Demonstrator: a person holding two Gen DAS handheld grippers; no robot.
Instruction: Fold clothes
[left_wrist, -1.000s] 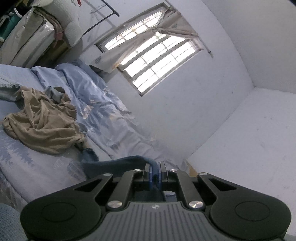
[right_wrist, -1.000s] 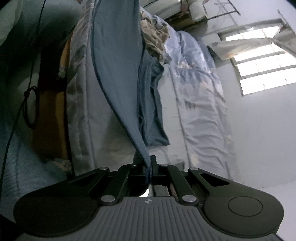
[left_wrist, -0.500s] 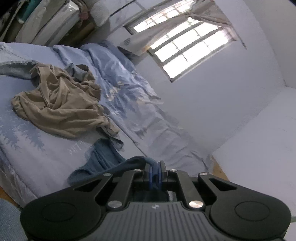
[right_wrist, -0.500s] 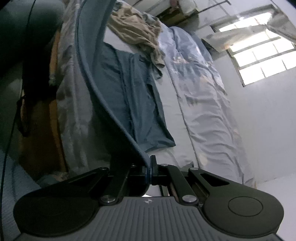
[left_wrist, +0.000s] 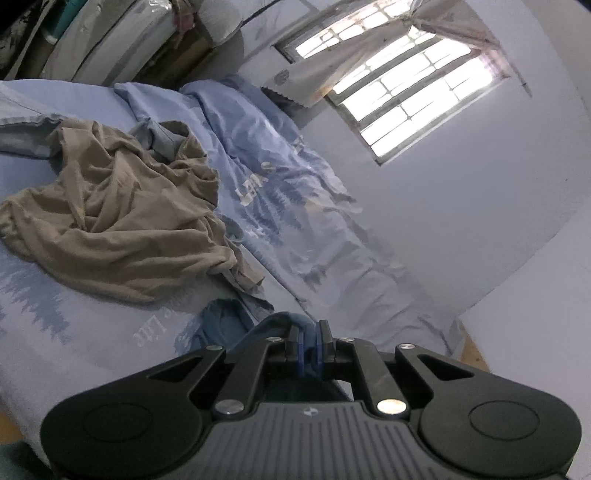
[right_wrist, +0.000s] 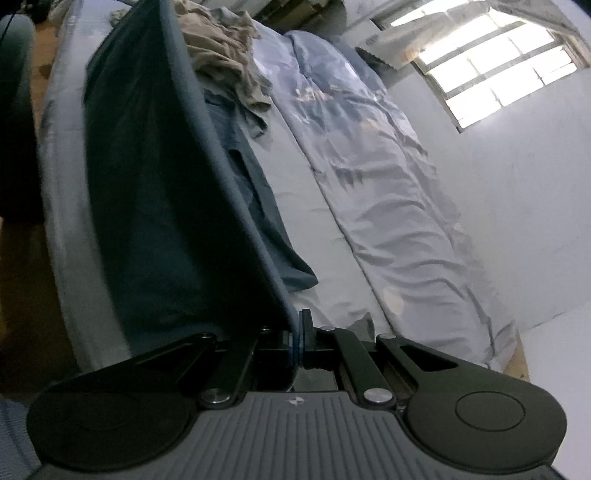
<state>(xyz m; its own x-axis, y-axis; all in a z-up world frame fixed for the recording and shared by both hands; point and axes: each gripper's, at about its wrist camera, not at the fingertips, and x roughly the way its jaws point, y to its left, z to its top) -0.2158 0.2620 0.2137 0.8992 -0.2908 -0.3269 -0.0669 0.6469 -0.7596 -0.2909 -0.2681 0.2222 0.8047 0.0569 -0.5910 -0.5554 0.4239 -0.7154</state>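
I am pinching the blue garment (left_wrist: 236, 325) in my left gripper (left_wrist: 309, 345), jaws closed on a bunched edge at the lower centre of the left view. My right gripper (right_wrist: 297, 339) is also clamping that garment (right_wrist: 155, 206), which is stretching taut from the lower centre to the upper left, its far part lying on the bed (right_wrist: 332, 258). A tan garment (left_wrist: 110, 221) is lying crumpled at the left, below the window (left_wrist: 399, 99).
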